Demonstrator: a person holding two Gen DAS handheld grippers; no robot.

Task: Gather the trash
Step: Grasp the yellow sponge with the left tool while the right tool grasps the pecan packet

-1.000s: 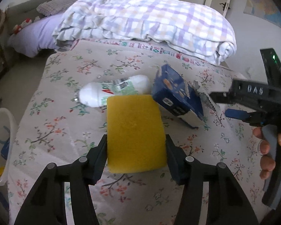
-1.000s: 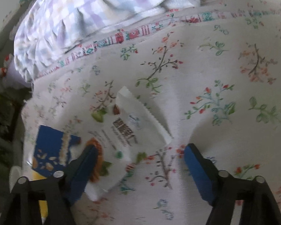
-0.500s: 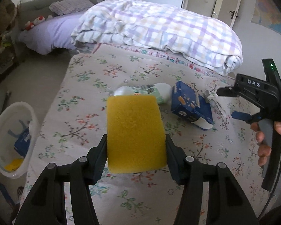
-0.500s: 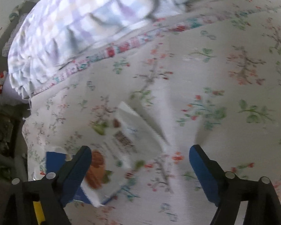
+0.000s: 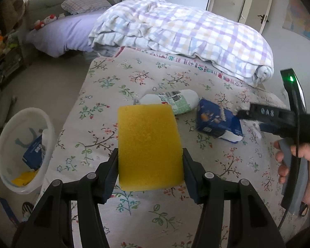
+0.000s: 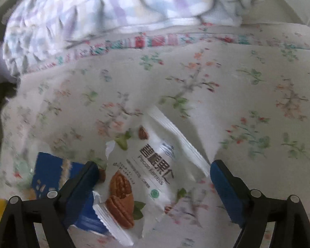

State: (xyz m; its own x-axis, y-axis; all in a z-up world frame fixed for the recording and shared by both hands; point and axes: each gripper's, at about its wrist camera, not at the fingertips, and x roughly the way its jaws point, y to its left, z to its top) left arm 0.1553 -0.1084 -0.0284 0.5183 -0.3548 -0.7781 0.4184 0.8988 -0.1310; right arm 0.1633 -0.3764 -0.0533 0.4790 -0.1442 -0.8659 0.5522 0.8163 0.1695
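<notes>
My left gripper [image 5: 150, 157] is shut on a yellow sponge [image 5: 148, 146] and holds it above the floral bed cover. Beyond it lie a white bottle [image 5: 171, 101] and a blue packet [image 5: 219, 122]. My right gripper [image 6: 153, 177] is open, its jaws on either side of a white pecan snack wrapper [image 6: 146, 177] lying on the cover. The blue packet [image 6: 51, 173] lies just left of the wrapper. The right gripper also shows in the left wrist view [image 5: 258, 117], over the wrapper beside the blue packet.
A white bin [image 5: 2, 146] stands on the floor left of the bed, with a blue packet and something yellow inside. A folded checked quilt [image 5: 186, 35] lies across the far end of the bed. A purple pillow [image 5: 60, 35] lies further left.
My left gripper has lifted and pulled back with the sponge, bringing the bin into view. My right gripper has moved closer over the wrapper, which now sits between its jaws.
</notes>
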